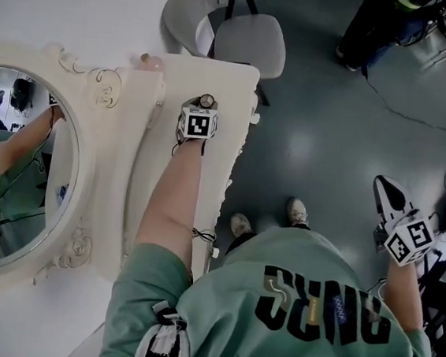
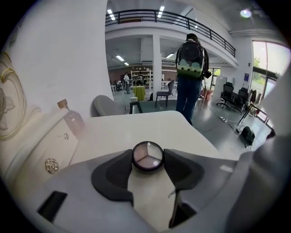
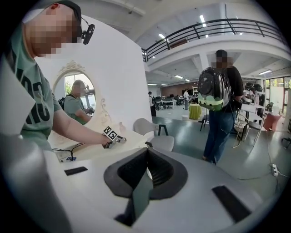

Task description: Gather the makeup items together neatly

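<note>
My left gripper (image 1: 205, 104) reaches over the white dressing table (image 1: 237, 84). It is shut on a small round compact (image 2: 147, 156) with three pale shades, pinched between both dark pads. A small clear bottle (image 2: 72, 120) with a tan cap stands at the table's back, by the wall, apart from the compact; it also shows in the head view (image 1: 150, 61). My right gripper (image 1: 386, 191) hangs off to the right over the floor, away from the table. Its jaws are shut (image 3: 146, 157) with nothing between them. From the right gripper view, the left gripper (image 3: 111, 135) is over the tabletop.
An oval mirror (image 1: 18, 168) in an ornate white frame lies left of the table. A grey chair (image 1: 238, 37) stands at the table's far end. A person with a backpack (image 2: 191, 77) stands on the floor beyond. Cables (image 1: 420, 115) run across the floor at right.
</note>
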